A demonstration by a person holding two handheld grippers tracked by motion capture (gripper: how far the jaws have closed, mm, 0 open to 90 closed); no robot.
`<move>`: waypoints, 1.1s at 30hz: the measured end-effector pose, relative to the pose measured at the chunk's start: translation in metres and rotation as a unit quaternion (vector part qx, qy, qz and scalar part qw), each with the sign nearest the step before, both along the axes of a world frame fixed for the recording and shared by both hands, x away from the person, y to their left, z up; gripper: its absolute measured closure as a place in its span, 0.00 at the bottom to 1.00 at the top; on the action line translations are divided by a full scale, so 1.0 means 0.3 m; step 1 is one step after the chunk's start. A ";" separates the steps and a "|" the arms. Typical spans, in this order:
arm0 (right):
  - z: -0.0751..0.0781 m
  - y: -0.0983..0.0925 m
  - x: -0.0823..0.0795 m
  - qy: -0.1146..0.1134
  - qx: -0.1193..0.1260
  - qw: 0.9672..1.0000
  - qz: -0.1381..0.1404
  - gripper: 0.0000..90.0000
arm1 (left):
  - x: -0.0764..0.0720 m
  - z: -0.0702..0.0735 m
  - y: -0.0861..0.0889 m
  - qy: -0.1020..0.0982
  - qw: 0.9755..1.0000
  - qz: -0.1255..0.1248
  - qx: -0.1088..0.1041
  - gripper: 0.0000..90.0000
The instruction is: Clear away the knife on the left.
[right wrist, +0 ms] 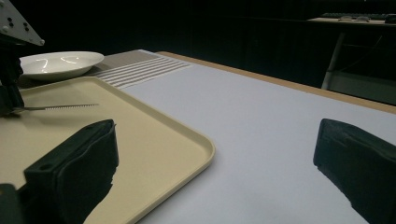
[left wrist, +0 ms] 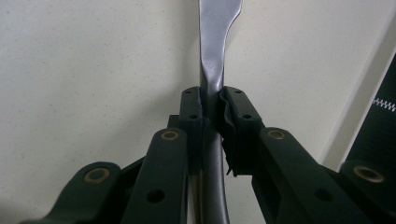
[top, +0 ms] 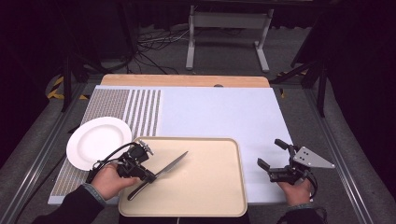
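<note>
A table knife (top: 164,171) with a dark handle and a serrated steel blade lies slanted over the left part of a beige tray (top: 210,186). My left gripper (top: 150,177) is shut on the knife where handle meets blade; in the left gripper view the two pads clamp the knife (left wrist: 214,88) just above the tray surface (left wrist: 93,84). My right gripper (top: 272,154) hovers open over the white mat to the right of the tray, nothing between its jaws. The right gripper view shows the tray's corner (right wrist: 196,140) and the knife blade (right wrist: 60,107) far left.
A white plate (top: 95,140) sits on the patterned strip left of the tray, also the plate (right wrist: 60,63) at the back of the right gripper view. A white mat (top: 224,112) covers the wooden table. A table frame and cables stand beyond the far edge.
</note>
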State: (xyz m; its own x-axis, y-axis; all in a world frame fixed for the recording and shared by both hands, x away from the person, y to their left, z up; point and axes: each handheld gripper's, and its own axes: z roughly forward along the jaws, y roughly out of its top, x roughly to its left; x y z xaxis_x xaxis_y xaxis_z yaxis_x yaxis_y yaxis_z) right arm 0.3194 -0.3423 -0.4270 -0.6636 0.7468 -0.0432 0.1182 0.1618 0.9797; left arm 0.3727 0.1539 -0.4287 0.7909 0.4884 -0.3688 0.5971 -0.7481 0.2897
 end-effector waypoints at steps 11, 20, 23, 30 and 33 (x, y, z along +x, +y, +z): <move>0.001 0.000 -0.001 -0.003 -0.001 1.000 0.000 0.01 | -0.014 0.074 -0.023 -0.074 0.997 -0.016 -0.020 0.56; 0.001 -0.002 -0.001 -0.002 0.002 1.000 0.001 0.01 | -0.012 0.124 -0.096 -0.117 0.991 -0.047 -0.048 0.33; 0.001 -0.003 -0.001 -0.002 0.001 1.000 0.000 0.01 | -0.008 0.124 -0.139 -0.128 0.988 -0.067 -0.048 0.32; 0.000 -0.007 -0.001 -0.003 0.003 1.000 0.001 0.01 | 0.004 0.108 -0.219 -0.144 0.984 -0.092 -0.049 0.38; 0.001 -0.009 -0.003 -0.002 0.005 1.000 0.000 0.01 | 0.013 0.094 -0.246 -0.138 0.984 -0.094 -0.058 0.43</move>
State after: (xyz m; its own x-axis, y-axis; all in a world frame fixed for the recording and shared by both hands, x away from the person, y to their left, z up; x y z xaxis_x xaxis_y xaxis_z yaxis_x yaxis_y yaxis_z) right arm 0.3183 -0.3448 -0.4267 -0.6632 0.7474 -0.0391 0.1142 0.1527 0.9816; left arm 0.3767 0.0801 -0.4005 0.9407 0.2916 -0.1732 0.3389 -0.7895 0.5117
